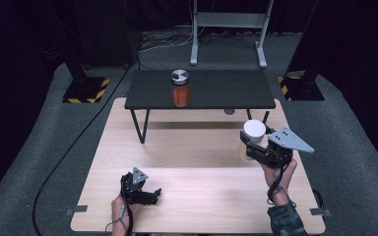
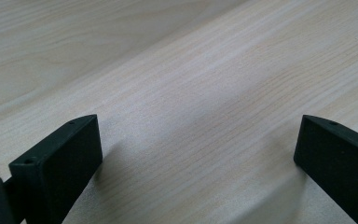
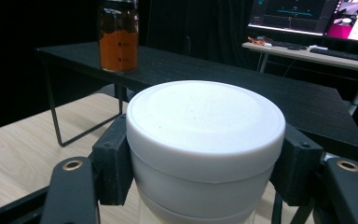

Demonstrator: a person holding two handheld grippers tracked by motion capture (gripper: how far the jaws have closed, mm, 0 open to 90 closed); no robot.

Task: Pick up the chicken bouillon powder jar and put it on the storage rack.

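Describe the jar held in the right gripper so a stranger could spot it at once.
On the pale wooden table, look right, in front of the low black shelf. There the right gripper clamps a clear jar with a white round lid. The orange-filled, silver-lidded jar stands apart on the shelf.

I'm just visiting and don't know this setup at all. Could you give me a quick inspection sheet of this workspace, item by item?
Surface: light wooden table, with a low black shelf standing across its far part.
Job's things: white-lidded jar clamped in the right gripper, held off the table near the shelf's right end.
Clutter: a jar of orange contents with a metal lid stands upright on the shelf.
Grippers: right gripper shut on the jar just under its lid; left gripper low over bare wood, jaws wide apart, nothing between them.
Cables: a black cable runs over the grey floor left of the table.
Surroundings: dark curtains, a metal stand, monitors on a desk.
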